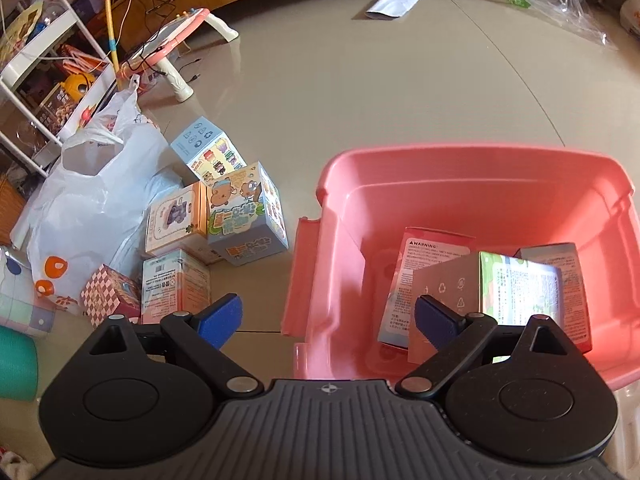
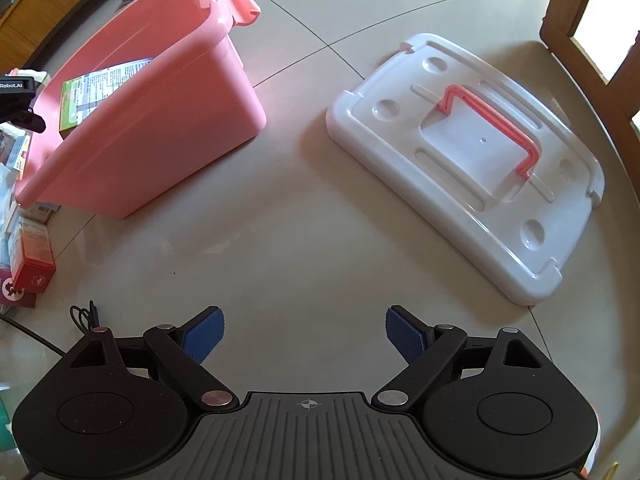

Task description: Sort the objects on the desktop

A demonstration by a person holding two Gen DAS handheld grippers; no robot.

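Observation:
A pink storage bin (image 1: 472, 168) stands on the beige table, with three small printed boxes (image 1: 516, 288) lying inside. It also shows in the right wrist view (image 2: 160, 128) at upper left. My left gripper (image 1: 328, 318) is open and empty, over the bin's left edge. A cluster of small cartoon boxes (image 1: 244, 212) lies to the left of the bin. My right gripper (image 2: 304, 334) is open and empty above bare table. The bin's white lid (image 2: 468, 156) with a pink handle lies to the right of the bin.
A white plastic bag (image 1: 96, 204) and a checkered box (image 1: 108, 296) sit left of the boxes. A white shelf (image 1: 44, 60) and a pink toy table (image 1: 168, 44) stand beyond. Red boxes (image 2: 32, 256) lie at the right view's left edge. A wooden chair (image 2: 588, 40) stands at upper right.

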